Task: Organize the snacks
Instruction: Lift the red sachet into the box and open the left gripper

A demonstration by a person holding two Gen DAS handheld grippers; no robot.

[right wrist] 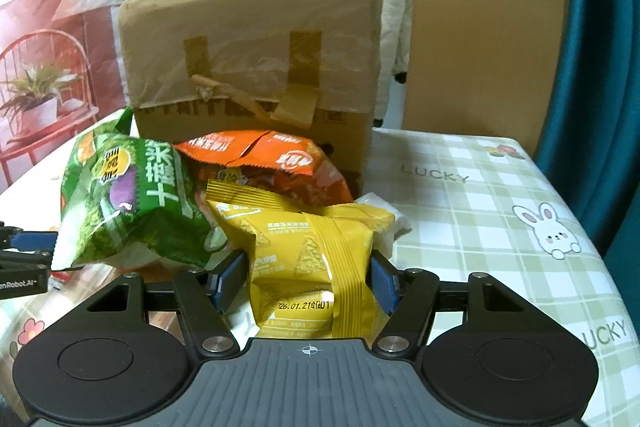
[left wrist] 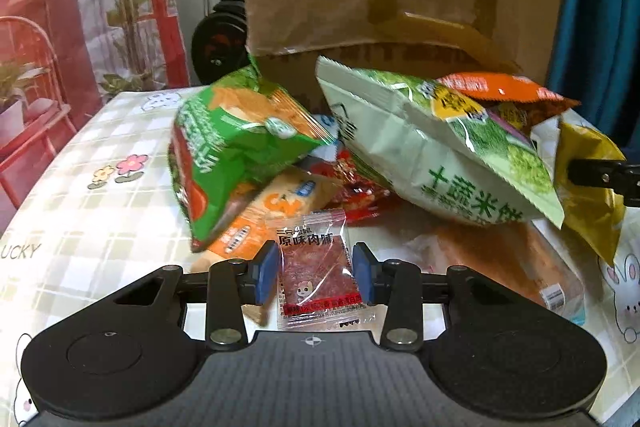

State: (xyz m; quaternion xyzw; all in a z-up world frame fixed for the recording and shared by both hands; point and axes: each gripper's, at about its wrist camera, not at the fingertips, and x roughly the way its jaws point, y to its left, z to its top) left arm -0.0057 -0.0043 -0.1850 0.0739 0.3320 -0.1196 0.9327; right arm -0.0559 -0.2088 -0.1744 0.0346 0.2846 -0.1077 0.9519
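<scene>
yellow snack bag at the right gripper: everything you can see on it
The yellow snack bag is a glossy, crinkled foil-like pouch printed with triangular chips, ribbed stripes and a date stamp near its lower edge. It looks puffed and sits roughly upright between the blue pads of the right gripper, which press its sides. Its crimped top corner reaches under the green rice-cracker bag; an orange bag lies behind. In the left wrist view it shows at the right edge.
</scene>
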